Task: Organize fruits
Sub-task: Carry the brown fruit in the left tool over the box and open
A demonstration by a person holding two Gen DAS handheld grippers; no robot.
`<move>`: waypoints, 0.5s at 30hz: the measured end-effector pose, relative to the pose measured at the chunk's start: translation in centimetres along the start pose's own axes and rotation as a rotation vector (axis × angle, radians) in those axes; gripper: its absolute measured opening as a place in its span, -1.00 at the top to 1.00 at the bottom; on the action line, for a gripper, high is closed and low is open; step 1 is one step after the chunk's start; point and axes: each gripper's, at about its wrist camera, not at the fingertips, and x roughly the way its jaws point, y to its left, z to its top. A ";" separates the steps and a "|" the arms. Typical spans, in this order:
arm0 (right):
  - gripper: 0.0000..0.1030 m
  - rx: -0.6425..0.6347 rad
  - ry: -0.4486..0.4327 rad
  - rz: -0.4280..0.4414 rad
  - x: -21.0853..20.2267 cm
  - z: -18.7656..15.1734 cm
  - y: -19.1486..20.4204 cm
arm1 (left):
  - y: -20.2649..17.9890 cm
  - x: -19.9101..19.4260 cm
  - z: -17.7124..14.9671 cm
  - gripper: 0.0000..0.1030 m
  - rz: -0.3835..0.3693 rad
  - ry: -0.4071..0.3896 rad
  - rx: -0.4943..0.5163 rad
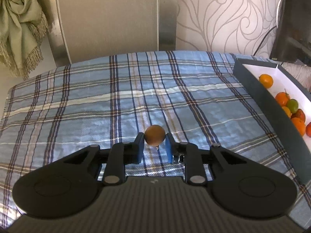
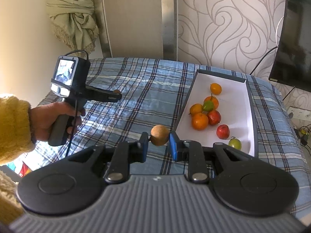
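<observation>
Fingers [image 1: 139, 141] of the left gripper [image 1: 154, 142] are pinching a brown round fruit [image 1: 154, 137] over the plaid cloth [image 1: 77, 106], held by a hand [image 2: 50, 120] in a yellow sleeve [image 2: 13, 124]; the right gripper [image 2: 158, 142] is likewise clamping a second brown fruit [image 2: 159, 135] just beside the tray [image 2: 233, 89]; oranges [image 2: 199, 121], red fruits [image 2: 223, 131] and green ones [image 2: 234, 144] are lying inside it.
</observation>
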 end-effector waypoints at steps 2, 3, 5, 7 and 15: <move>0.49 -0.004 0.002 0.011 0.2 0.0 0.1 | -0.1 -0.7 0.1 0.47 -0.005 -0.005 -0.003; 0.49 -0.007 0.004 0.016 0.3 0.0 0.3 | -0.2 -1.1 0.1 0.47 -0.009 -0.008 -0.004; 0.49 -0.011 0.008 0.024 0.5 -0.1 0.4 | -0.5 -1.7 0.2 0.47 -0.018 -0.013 0.001; 0.49 -0.011 0.015 0.028 0.7 -0.2 0.4 | -1.1 -2.4 0.3 0.47 -0.031 -0.021 0.008; 0.49 0.014 0.021 0.006 0.1 -1.1 -0.3 | -5.5 -4.3 2.2 0.47 -0.130 -0.055 0.047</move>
